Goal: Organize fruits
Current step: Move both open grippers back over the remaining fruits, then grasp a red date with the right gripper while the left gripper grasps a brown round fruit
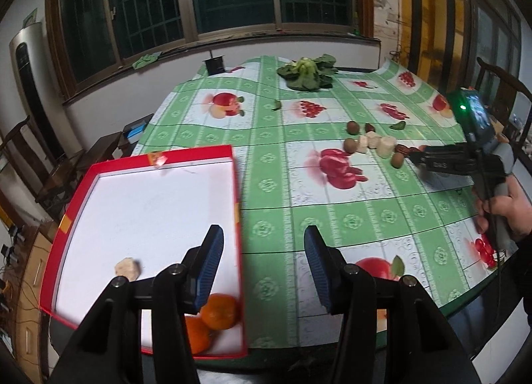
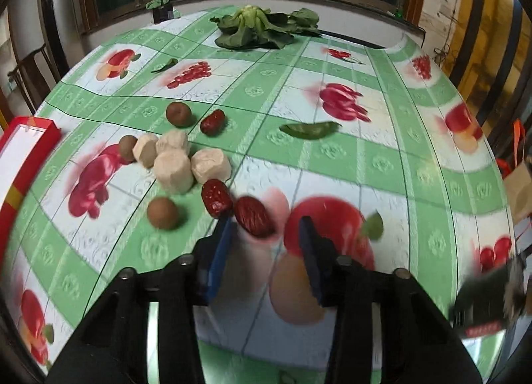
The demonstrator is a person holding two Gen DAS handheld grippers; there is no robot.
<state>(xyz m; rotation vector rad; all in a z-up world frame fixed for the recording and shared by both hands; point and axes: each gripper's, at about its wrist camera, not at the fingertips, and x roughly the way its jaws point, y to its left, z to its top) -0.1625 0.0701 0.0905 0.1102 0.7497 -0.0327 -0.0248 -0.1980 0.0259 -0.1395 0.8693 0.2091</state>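
A red box (image 1: 234, 184) with a white floor lies at the table's left edge and holds two oranges (image 1: 219, 312) and a pale peeled chunk (image 1: 127, 269). My left gripper (image 1: 262, 251) hovers open and empty over the box's right wall. Mid-table lies a cluster of brown kiwis (image 2: 162, 212), pale chunks (image 2: 174, 171) and red dates (image 2: 216, 197). My right gripper (image 2: 266, 227) points down at the nearest date (image 2: 254, 216), which lies on the cloth at the fingertips, close to the left finger (image 2: 222, 241). The jaws stand wider than the date. In the left wrist view the right gripper (image 1: 415, 156) reaches into the cluster, held by a hand (image 1: 508, 214).
A green-and-white fruit-print cloth (image 2: 332, 151) covers the table. A leafy vegetable (image 2: 262, 28) lies at the far edge, a green pod (image 2: 309, 128) right of the cluster, and a small leaf (image 2: 164, 65) further back. Windows and a wall stand behind, with chairs at both sides.
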